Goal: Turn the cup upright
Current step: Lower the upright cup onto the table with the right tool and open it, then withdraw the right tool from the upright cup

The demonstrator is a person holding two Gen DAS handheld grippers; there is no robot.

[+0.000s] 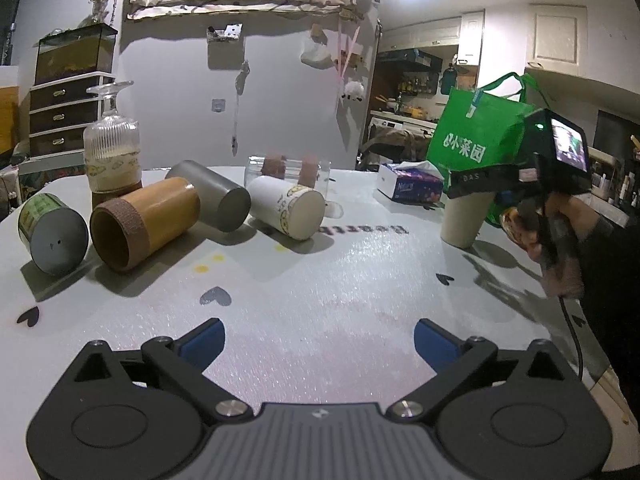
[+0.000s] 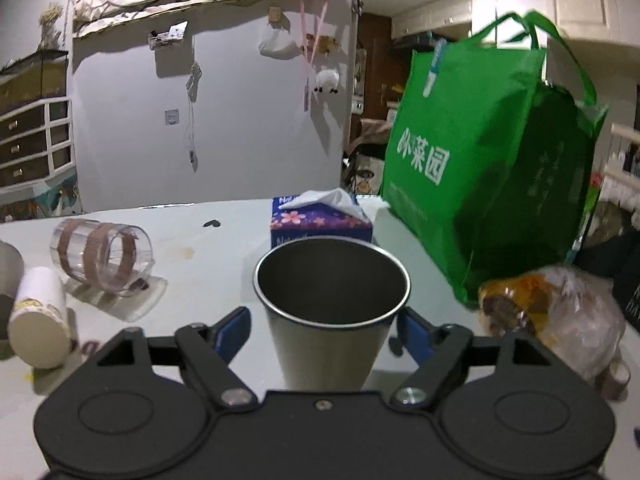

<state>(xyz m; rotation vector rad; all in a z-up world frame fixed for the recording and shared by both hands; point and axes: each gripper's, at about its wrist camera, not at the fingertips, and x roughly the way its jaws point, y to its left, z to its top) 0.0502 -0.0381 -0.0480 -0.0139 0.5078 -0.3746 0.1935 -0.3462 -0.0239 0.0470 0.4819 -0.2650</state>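
A steel cup (image 2: 332,312) stands upright on the white table (image 2: 208,276), between the blue pads of my right gripper (image 2: 324,330). The jaws stand wide on either side of it with small gaps, so the gripper is open. The same cup (image 1: 466,218) shows at the right in the left wrist view, under the right gripper's body. My left gripper (image 1: 318,340) is open and empty over bare table. Several cups lie on their sides at the left: a bamboo cup (image 1: 140,226), a grey cup (image 1: 214,196), a white cup (image 1: 290,208), a green-labelled cup (image 1: 50,232) and a clear glass (image 2: 102,256).
A green shopping bag (image 2: 484,176) stands at the right behind the steel cup, with a tissue box (image 2: 320,220) beside it. A wrapped food packet (image 2: 552,312) lies at the front right. A ribbed glass jar (image 1: 112,148) stands at the back left.
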